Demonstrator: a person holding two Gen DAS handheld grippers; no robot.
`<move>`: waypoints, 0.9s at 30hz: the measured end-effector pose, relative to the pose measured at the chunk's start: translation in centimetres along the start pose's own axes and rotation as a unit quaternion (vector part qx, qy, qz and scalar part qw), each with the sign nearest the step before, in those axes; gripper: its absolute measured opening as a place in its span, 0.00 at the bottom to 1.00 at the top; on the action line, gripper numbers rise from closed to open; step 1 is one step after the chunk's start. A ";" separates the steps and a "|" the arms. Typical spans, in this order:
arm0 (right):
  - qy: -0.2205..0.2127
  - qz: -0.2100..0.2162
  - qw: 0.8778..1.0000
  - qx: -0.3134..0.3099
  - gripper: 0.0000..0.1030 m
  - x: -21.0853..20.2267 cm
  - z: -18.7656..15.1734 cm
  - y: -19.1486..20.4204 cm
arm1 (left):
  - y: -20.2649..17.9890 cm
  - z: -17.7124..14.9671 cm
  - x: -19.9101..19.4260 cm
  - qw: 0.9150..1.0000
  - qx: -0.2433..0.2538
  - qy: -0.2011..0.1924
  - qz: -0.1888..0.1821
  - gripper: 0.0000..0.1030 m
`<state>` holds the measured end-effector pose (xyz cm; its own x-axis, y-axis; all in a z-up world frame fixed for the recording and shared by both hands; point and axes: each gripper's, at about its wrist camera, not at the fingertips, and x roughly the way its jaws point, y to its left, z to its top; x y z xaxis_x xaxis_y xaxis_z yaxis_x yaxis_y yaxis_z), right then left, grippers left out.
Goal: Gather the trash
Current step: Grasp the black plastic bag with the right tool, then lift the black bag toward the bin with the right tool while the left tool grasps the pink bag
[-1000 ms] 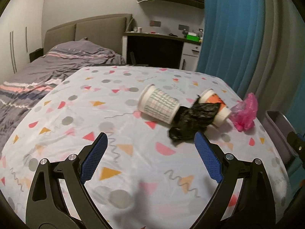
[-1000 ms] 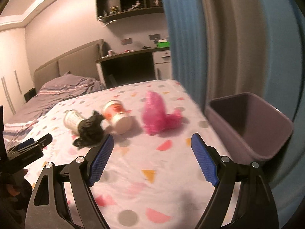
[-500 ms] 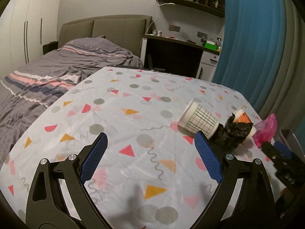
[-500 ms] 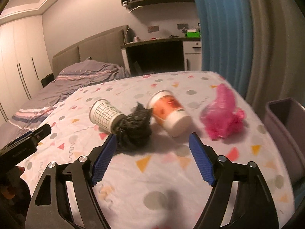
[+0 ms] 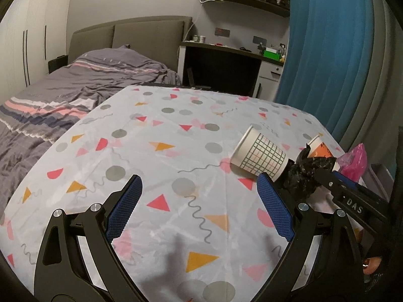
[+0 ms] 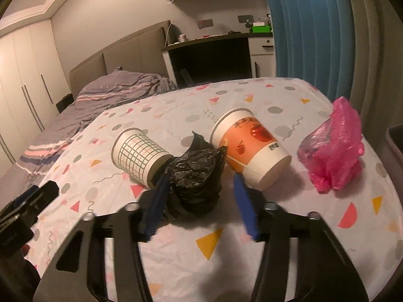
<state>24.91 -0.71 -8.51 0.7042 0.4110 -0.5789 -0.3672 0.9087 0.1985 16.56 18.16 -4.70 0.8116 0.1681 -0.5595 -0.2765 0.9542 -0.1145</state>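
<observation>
The right gripper [image 6: 199, 191] has swung in from the pink bag [image 6: 332, 148] toward the black plastic bag [image 6: 195, 173], its jaws closing around the crumpled bag without yet pressing it. The bag lies on the patterned desk [image 6: 277, 226] between a checked paper cup [image 6: 137, 154] and an orange paper cup [image 6: 252, 148], both on their sides. The left gripper [image 5: 199, 206] hovers wide and empty above the cloth; a grey bin [image 6: 396, 138] edges the right.
</observation>
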 end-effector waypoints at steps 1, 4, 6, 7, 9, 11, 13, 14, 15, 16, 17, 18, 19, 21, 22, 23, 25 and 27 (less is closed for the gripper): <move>0.002 0.004 1.000 -0.001 0.31 0.1 0.0 0.0 | -0.2 -0.1 0.1 1.000 0.003 0.001 0.000 0.88; 0.009 0.016 1.000 -0.006 0.12 0.1 -0.2 0.0 | -0.6 -0.2 0.0 1.000 0.007 0.001 -0.004 0.88; 0.005 0.019 1.000 -0.011 0.06 -0.3 -0.4 0.2 | -1.0 -0.2 0.0 1.000 0.010 0.001 -0.006 0.88; 0.003 0.019 1.000 -0.013 0.06 -0.5 -0.5 0.2 | -1.3 -0.2 0.0 1.000 0.013 0.001 -0.008 0.88; -0.002 0.019 1.000 -0.018 0.05 -1.1 -0.7 0.2 | -1.6 -0.3 0.0 1.000 0.016 0.001 -0.011 0.88; -0.012 0.014 1.000 -0.022 0.04 -2.1 -0.9 0.0 | -2.2 -0.3 -0.1 1.000 0.018 0.003 -0.015 0.88; -0.020 0.014 0.999 -0.021 0.04 -3.1 -1.2 -0.3 | -2.7 -0.4 -0.2 1.000 0.023 0.002 -0.019 0.88; -0.024 0.011 0.999 -0.020 0.04 -3.6 -1.3 -0.5 | -3.1 -0.5 -0.3 0.999 0.026 0.002 -0.023 0.88; -0.027 0.009 0.999 -0.020 0.04 -4.1 -1.4 -0.6 | -3.4 -0.5 -0.4 0.999 0.029 0.001 -0.025 0.88; -0.030 0.006 0.999 -0.019 0.04 -4.5 -1.5 -0.9 | -3.6 -0.6 -0.4 0.999 0.031 0.000 -0.026 0.88; -0.036 0.005 0.999 -0.016 0.04 -5.3 -1.7 -1.3 | -3.9 -0.6 -0.4 0.999 0.032 0.001 -0.029 0.88; -0.039 0.003 0.999 -0.015 0.04 -5.7 -1.8 -1.4 | -4.3 -0.7 -0.4 0.999 0.032 0.003 -0.032 0.88; -0.044 0.000 0.999 -0.013 0.04 -6.2 -2.0 -1.7 | -4.6 -0.7 -0.3 0.999 0.032 0.005 -0.036 0.88; -0.057 -0.009 0.998 -0.012 0.04 -7.6 -2.3 -2.5 | -5.2 -0.8 -0.4 0.999 0.033 0.007 -0.043 0.88; -0.063 -0.014 0.998 -0.010 0.04 -8.2 -2.5 -2.9 | -5.7 -0.8 -0.4 0.998 0.037 0.007 -0.046 0.88; -0.067 -0.017 0.998 -0.008 0.04 -8.7 -2.6 -3.3 | -6.3 -0.8 -0.5 0.998 0.042 0.006 -0.049 0.88; -0.075 -0.024 0.997 0.000 0.04 -9.8 -2.9 -4.2 | -7.5 -0.9 -0.7 0.997 0.047 0.005 -0.058 0.88; -0.085 -0.036 0.996 0.006 0.04 -11.0 -3.3 -5.3 | -8.9 -0.9 -0.8 0.996 0.053 0.006 -0.070 0.88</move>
<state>17.15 -10.30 -5.81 0.8211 0.3506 -0.4504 -0.3058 0.9365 0.1714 17.90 9.31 -4.00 0.8321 0.0288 -0.5539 -0.1047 0.9889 -0.1058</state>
